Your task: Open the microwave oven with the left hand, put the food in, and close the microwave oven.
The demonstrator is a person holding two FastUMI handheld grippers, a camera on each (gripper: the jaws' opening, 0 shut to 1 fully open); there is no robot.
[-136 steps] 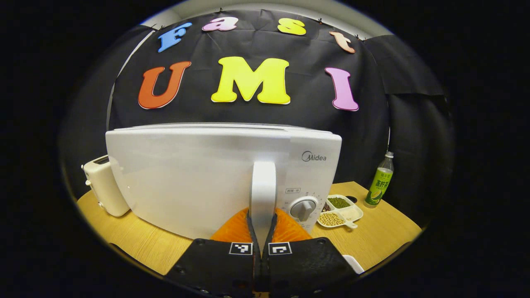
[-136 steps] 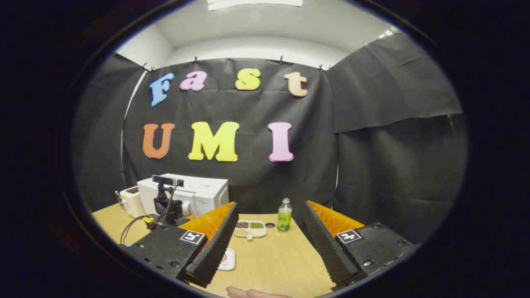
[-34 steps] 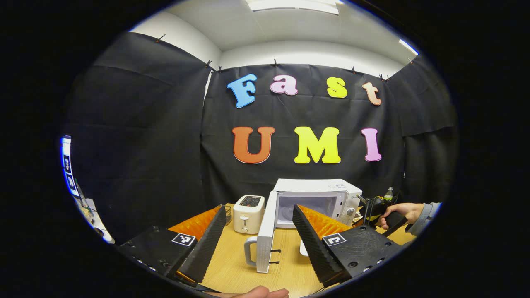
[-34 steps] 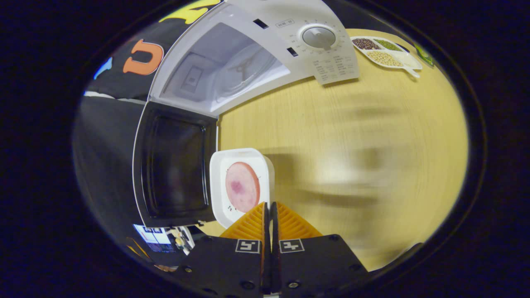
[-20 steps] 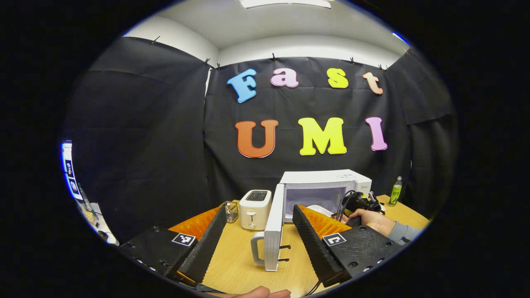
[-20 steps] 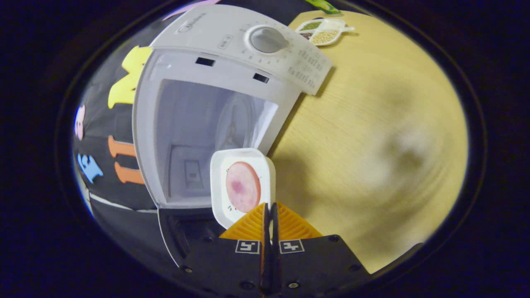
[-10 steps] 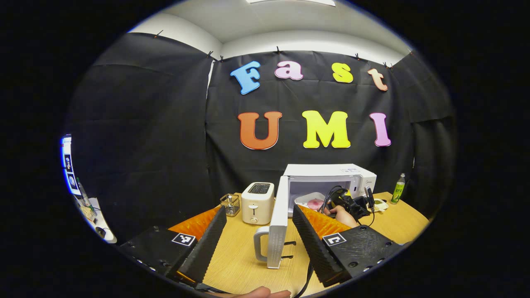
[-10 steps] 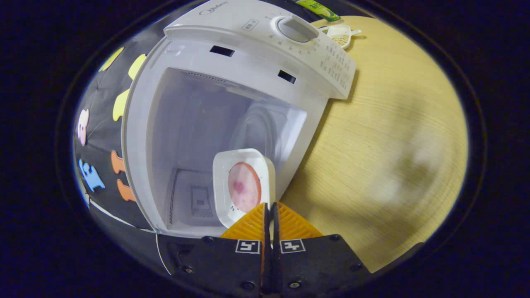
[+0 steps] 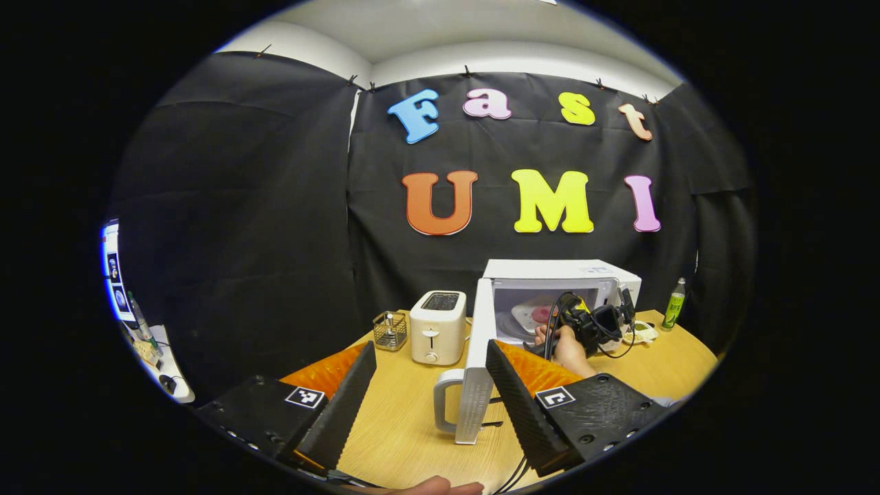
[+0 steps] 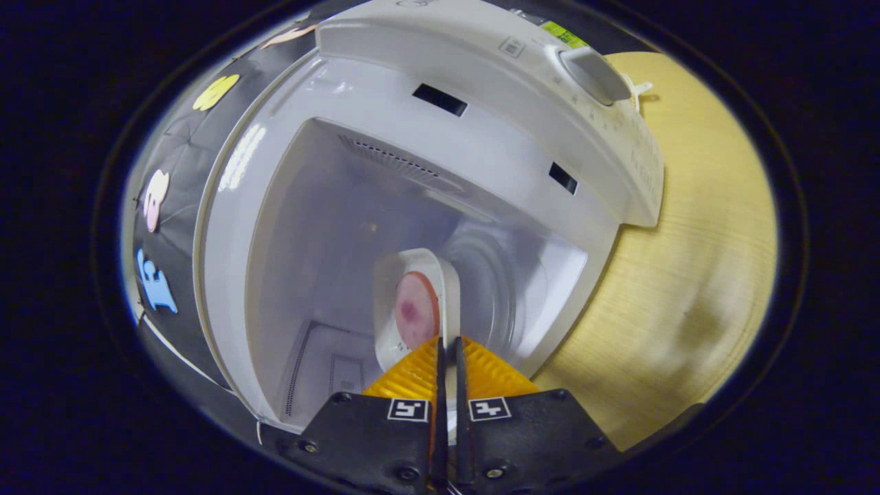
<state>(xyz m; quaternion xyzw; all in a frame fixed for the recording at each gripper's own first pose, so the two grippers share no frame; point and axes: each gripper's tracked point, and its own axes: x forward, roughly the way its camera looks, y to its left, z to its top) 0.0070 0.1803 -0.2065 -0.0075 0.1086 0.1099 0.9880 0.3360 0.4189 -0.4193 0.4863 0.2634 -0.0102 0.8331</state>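
Standing beside the microwave (image 9: 560, 275): toaster (image 9: 438, 335), wire basket (image 9: 389, 330), bottle (image 9: 674, 304).

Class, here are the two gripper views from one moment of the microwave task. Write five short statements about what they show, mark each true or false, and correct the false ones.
1. The microwave door is shut. False: it stands swung open.
2. The right gripper holds the white dish by its rim, jaws closed on it. True.
3. The dish carries a round pink slice of food. True.
4. The left gripper grips the door handle. False: its jaws are wide open, back from the door.
5. The toaster stands on the same side of the microwave as the green bottle. False: they stand on opposite sides.
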